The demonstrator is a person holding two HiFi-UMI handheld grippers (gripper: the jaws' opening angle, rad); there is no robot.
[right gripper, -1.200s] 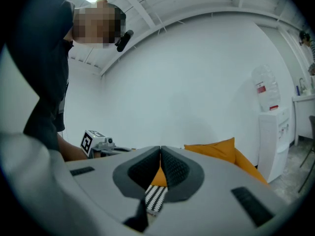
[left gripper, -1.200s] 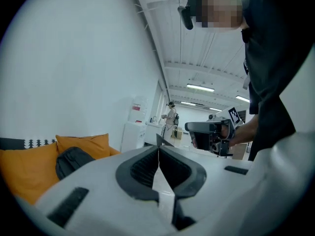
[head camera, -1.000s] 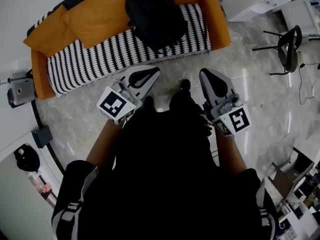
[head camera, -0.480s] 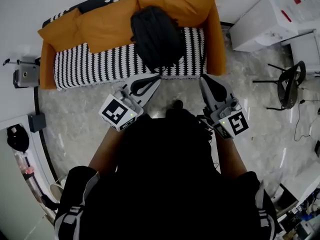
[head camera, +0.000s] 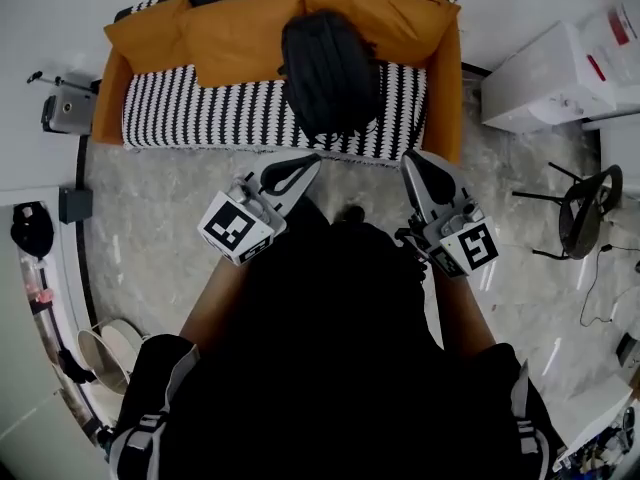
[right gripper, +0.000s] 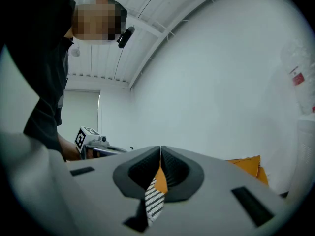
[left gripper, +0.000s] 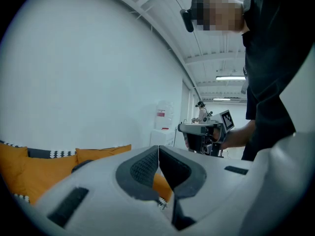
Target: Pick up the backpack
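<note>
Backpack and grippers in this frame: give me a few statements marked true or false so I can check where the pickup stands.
1. The backpack lies on the sofa. True.
2. The left gripper is shut on the backpack. False: its jaws are together with nothing between them, and it is apart from the backpack.
3. The right gripper has its jaws together. True.
4. The backpack is red. False: it is black.

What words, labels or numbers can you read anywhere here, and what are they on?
No text is readable.
The red label on the white cabinet: too small to read.
The square markers on the left tool and right tool: black-and-white patterns, no letters.
</note>
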